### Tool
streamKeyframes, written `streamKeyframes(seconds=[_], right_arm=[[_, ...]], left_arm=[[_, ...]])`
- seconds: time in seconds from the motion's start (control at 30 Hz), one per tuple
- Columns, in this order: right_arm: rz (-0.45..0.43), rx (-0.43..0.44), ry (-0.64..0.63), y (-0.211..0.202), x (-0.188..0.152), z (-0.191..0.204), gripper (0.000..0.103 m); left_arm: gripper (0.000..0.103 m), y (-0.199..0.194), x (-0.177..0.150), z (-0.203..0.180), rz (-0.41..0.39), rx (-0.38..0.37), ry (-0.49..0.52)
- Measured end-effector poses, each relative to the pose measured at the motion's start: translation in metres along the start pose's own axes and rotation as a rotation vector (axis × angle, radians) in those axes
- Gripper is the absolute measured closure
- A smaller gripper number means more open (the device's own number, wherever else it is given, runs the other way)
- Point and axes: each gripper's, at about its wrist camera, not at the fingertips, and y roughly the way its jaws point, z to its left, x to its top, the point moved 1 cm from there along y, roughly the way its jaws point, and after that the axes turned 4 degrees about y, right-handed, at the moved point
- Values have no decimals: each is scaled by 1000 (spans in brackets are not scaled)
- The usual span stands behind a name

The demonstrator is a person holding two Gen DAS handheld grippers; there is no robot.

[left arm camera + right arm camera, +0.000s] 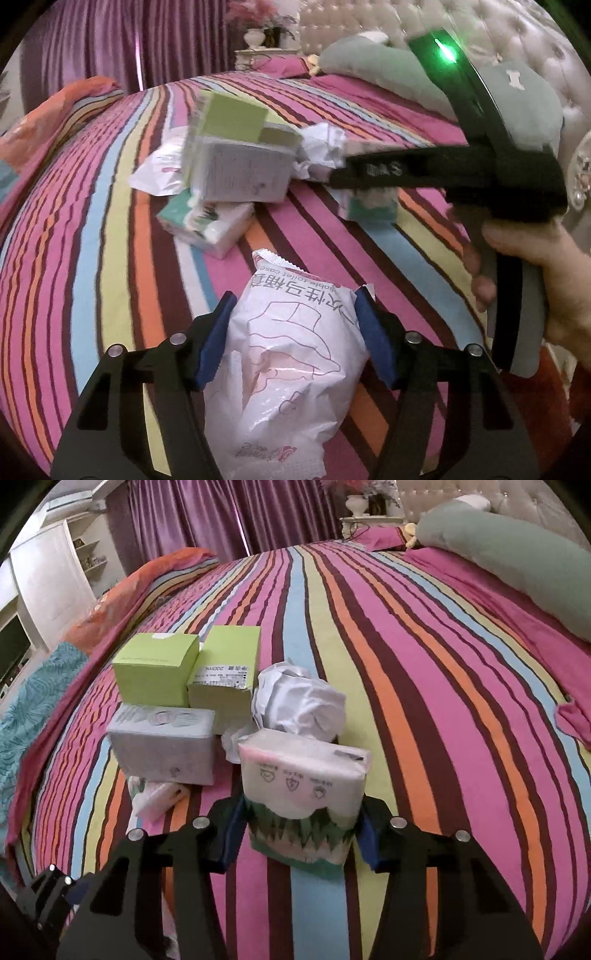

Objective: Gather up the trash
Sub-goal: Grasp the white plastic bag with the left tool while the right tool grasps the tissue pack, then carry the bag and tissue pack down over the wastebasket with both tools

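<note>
A white plastic wrapper (291, 354) lies on the striped bed (110, 258), clamped between the left gripper (295, 332) jaws. Beyond it, nearer the green boxes (184, 664), the right gripper (301, 830) jaws squeeze a tissue pack (303, 786).

We see a glossy, crinkled plastic wrapper (291, 369), a matt striped cloth bedspread (424, 709), matt green cardboard boxes (155, 672), crumpled white paper (299, 701) and velvety purple curtains (207, 513) at top.
</note>
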Motion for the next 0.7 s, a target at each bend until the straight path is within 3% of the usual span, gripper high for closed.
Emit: streamKeyframes(seconds=[0.3,0.7], right_arm=[[-16,48,31,-28,-10,-5,55],[-22,64,84,-66,-43,-20,55]], left_arm=[[39,-31,-3,17,-24,12,-74],[39,-66,-32,26,-23,34,-168]])
